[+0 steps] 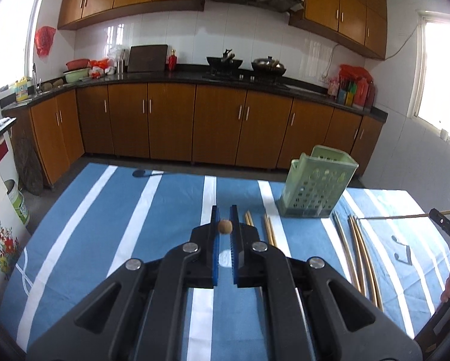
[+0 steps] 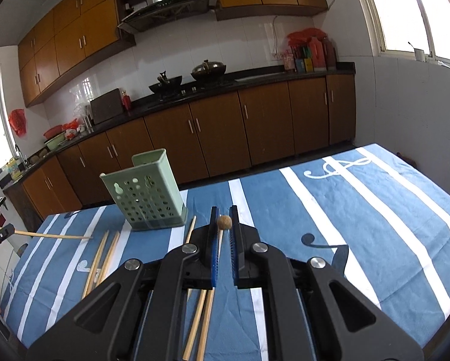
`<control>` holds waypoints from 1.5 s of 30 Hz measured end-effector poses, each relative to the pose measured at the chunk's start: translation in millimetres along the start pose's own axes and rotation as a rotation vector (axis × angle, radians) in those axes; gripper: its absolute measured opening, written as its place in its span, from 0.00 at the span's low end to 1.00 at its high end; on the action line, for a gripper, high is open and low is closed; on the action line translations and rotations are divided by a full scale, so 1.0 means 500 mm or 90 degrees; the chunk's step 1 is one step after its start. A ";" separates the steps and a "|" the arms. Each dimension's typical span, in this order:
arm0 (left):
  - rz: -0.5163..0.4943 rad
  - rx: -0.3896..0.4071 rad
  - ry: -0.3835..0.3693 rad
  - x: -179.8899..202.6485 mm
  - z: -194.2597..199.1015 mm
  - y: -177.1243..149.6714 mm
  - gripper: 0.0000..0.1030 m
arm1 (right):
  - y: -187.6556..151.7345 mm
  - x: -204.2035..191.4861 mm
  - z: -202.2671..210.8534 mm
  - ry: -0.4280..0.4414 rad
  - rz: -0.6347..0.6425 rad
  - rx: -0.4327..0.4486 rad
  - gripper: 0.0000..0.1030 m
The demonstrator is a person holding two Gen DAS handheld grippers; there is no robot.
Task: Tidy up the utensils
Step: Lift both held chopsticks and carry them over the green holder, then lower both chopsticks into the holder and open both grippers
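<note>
Each gripper pinched one bamboo chopstick end-on: left gripper (image 1: 224,210), right gripper (image 2: 224,210). The green perforated holder (image 2: 145,192) stood ahead-left of the right gripper on the worktop (image 2: 360,210). Chopsticks (image 1: 357,249) seemed light, stiff, slippery; best gripped near the thick end.

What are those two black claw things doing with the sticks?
A person is tidying up chopsticks using two hand-held grippers. The left gripper is shut on a chopstick, and the right gripper is shut on another chopstick, both held above the blue striped cloth. The loose chopsticks lie on the cloth. The green holder stands nearby, and nothing sticks out of its top.
</note>
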State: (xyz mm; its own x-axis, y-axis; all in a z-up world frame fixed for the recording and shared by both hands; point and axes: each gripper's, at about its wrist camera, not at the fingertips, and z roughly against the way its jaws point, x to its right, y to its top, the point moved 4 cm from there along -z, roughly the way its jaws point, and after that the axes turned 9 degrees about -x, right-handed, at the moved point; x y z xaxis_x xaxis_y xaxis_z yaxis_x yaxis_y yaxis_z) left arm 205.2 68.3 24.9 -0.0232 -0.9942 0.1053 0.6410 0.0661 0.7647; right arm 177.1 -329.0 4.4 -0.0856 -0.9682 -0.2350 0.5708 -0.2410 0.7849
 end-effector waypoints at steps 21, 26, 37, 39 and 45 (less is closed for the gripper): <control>0.000 0.132 -0.042 0.040 0.103 0.268 0.07 | 0.253 -0.083 0.087 0.054 0.011 0.150 0.07; -0.001 0.178 -0.087 0.108 0.128 0.351 0.07 | 0.320 -0.125 0.090 0.089 0.011 0.198 0.07; -0.009 0.157 -0.141 0.227 0.013 0.365 0.07 | 0.314 -0.180 -0.023 0.096 0.043 0.170 0.07; -0.012 0.135 -0.145 0.236 -0.019 0.350 0.07 | 0.306 -0.183 -0.040 0.095 0.051 0.157 0.07; -0.012 0.086 -0.139 0.236 -0.094 0.318 0.07 | 0.279 -0.175 -0.079 0.094 0.050 0.118 0.07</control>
State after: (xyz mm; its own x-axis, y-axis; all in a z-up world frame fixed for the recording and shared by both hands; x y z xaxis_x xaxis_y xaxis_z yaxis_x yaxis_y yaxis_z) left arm 340.5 -42.7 129.1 -0.2093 -0.9541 0.2140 0.5305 0.0730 0.8446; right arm 296.3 -275.4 112.0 0.0809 -0.9674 -0.2398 0.4107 -0.1869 0.8924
